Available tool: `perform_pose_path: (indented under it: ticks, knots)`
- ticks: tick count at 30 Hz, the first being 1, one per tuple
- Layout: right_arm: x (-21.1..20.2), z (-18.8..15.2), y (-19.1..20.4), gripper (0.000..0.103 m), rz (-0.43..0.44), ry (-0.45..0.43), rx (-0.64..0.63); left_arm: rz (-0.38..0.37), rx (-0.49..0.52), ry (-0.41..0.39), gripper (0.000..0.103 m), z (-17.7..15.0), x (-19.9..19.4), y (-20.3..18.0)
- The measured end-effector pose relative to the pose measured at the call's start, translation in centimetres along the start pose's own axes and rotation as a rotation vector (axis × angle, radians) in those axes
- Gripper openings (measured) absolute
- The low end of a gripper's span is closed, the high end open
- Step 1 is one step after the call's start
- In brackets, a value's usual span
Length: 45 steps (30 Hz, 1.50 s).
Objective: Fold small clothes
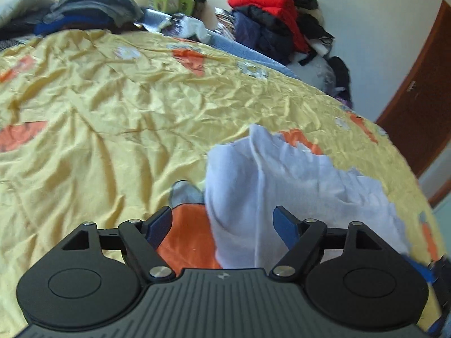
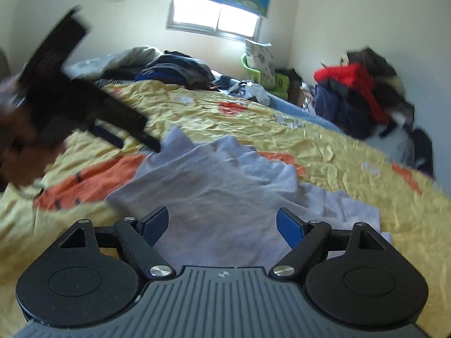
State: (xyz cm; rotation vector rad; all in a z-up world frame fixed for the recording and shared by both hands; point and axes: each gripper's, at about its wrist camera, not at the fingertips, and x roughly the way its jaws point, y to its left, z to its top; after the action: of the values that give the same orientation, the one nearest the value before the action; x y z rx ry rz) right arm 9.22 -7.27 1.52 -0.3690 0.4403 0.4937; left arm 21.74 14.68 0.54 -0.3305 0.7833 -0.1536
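A small pale lavender-white garment lies crumpled on the yellow bedspread. My left gripper is open, its jaws wide apart, with the garment's left part between and just past the fingertips. In the right wrist view the same garment lies bunched in front of my right gripper, which is open with cloth between its blue pads. The left gripper shows blurred at the left of the right wrist view, near the garment's far left corner.
A pile of dark folded clothes sits at the bed's far end. A heap of red and navy clothes is stacked by the wall at right. A green basket stands in the corner. A brown door is at right.
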Motion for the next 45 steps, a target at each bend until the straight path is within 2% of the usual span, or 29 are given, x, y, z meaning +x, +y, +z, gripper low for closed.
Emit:
perform_pose_path:
  ticks: [5, 11, 16, 19, 20, 21, 23, 24, 26, 27, 29, 31, 32, 34, 38, 45]
  knots:
    - [0.3, -1.1, 4.3, 0.083, -0.022, 0.055, -0.112, -0.087, 0.025, 0.079, 0.080, 1.4, 3.1, -0.3]
    - [2.0, -1.3, 7.2, 0.083, -0.164, 0.068, -0.217, -0.189, 0.007, 0.163, 0.080, 2.8, 6.7, -0.7]
    - [4.4, -1.0, 9.1, 0.083, -0.289, 0.048, -0.322, -0.240, -0.090, 0.151, 0.080, 4.0, 8.5, 0.0]
    - [5.7, -0.4, 9.4, 0.082, -0.299, 0.045, -0.343, -0.271, -0.138, 0.137, 0.078, 4.6, 9.3, 0.6]
    - [6.0, -0.2, 9.4, 0.079, -0.303, 0.042, -0.346, -0.276, -0.145, 0.135, 0.078, 4.7, 9.5, 0.6]
    - [6.4, -0.1, 9.5, 0.066, -0.304, 0.045, -0.349, -0.280, -0.147, 0.132, 0.078, 4.9, 9.7, 0.6]
    - [6.8, -0.1, 9.8, 0.053, -0.299, 0.049, -0.361, -0.279, -0.146, 0.128, 0.078, 5.1, 10.0, 0.5]
    - [6.9, -0.2, 10.1, 0.044, -0.294, 0.050, -0.371, -0.272, -0.134, 0.127, 0.075, 5.1, 10.1, 0.3]
    - [7.3, -0.4, 10.8, 0.031, -0.292, 0.056, -0.402, -0.239, -0.098, 0.127, 0.056, 5.2, 10.3, -0.2]
    - [7.4, -0.5, 11.1, 0.024, -0.290, 0.060, -0.419, -0.232, -0.083, 0.124, 0.053, 5.2, 10.4, -0.3]
    - [7.6, -0.6, 11.2, 0.022, -0.287, 0.068, -0.431, -0.230, -0.076, 0.133, 0.038, 5.2, 10.7, -0.4]
    - [7.7, -0.5, 11.2, 0.022, -0.282, 0.072, -0.430, -0.223, -0.068, 0.129, 0.032, 5.2, 10.9, -0.5]
    - [7.7, -0.5, 11.3, 0.022, -0.281, 0.072, -0.436, -0.216, -0.065, 0.124, 0.024, 5.1, 11.0, -0.5]
    - [7.8, -0.5, 11.4, 0.020, -0.278, 0.074, -0.446, -0.205, -0.069, 0.122, 0.016, 4.9, 11.1, -0.4]
    - [7.8, -0.3, 11.4, 0.017, -0.265, 0.073, -0.441, -0.182, -0.047, 0.087, 0.011, 4.5, 10.6, -0.7]
    - [7.4, 0.3, 9.6, 0.016, -0.201, 0.067, -0.355, -0.095, 0.056, 0.046, 0.010, 4.4, 9.4, -2.7]
